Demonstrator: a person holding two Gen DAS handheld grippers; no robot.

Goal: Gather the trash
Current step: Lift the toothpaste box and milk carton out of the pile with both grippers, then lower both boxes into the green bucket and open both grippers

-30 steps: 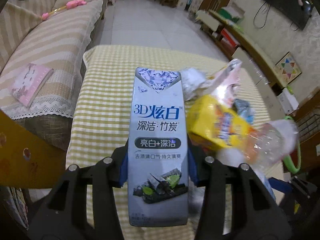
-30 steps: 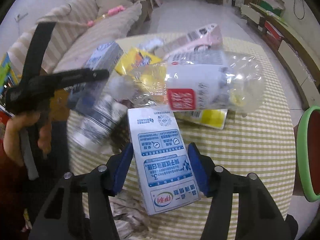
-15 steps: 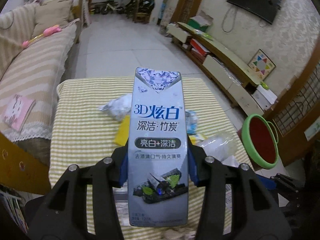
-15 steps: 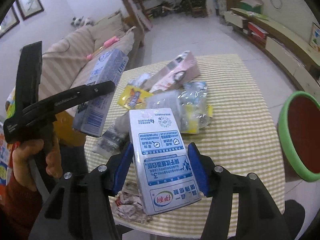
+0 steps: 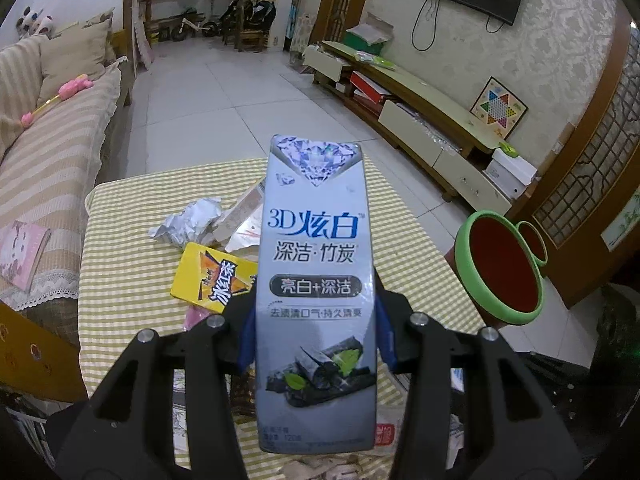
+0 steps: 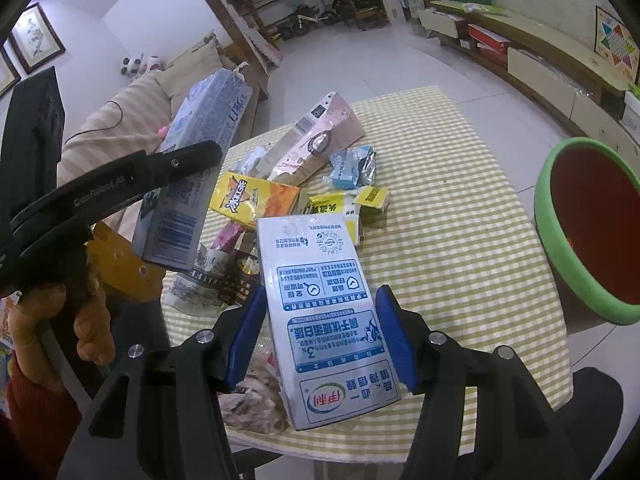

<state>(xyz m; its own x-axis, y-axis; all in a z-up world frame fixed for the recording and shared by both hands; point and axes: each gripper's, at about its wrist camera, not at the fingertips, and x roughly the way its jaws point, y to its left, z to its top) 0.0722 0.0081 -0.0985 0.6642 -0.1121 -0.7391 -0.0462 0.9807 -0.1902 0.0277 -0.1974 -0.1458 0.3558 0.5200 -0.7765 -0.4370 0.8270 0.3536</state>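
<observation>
My left tool [image 5: 316,336] is clamped on a grey toothpaste box [image 5: 316,280], blue pads tight on both long sides, box held up above the bench [image 5: 120,280] with its diamond-print end pointing away from me. My right tool [image 6: 322,340] is closed on a white-and-blue milk carton [image 6: 324,312], print upside down, also lifted over the bench, near edge. From the right wrist view the left tool [image 6: 120,184] and its toothpaste box [image 6: 192,176] show off the bench's left side, my left hand [image 6: 80,320] around the handle. Trash left on the bench: yellow snack box [image 5: 214,276] near the middle, crumpled foil [image 5: 188,222] just behind it, pink-and-white carton [image 6: 316,140] lying flat toward the far side, small blue wrapper [image 6: 352,168] beside that carton, yellow packet [image 6: 348,208] just beyond the milk carton. Crumpled paper [image 6: 252,400] lies at the bench's near edge under the right tool. Green-rimmed bin [image 6: 592,232] with a red inside stands on the floor just off the bench's right side. Striped sofa [image 5: 44,152] sits left of the bench, TV cabinet [image 5: 420,120] well beyond the bench on the right wall.
</observation>
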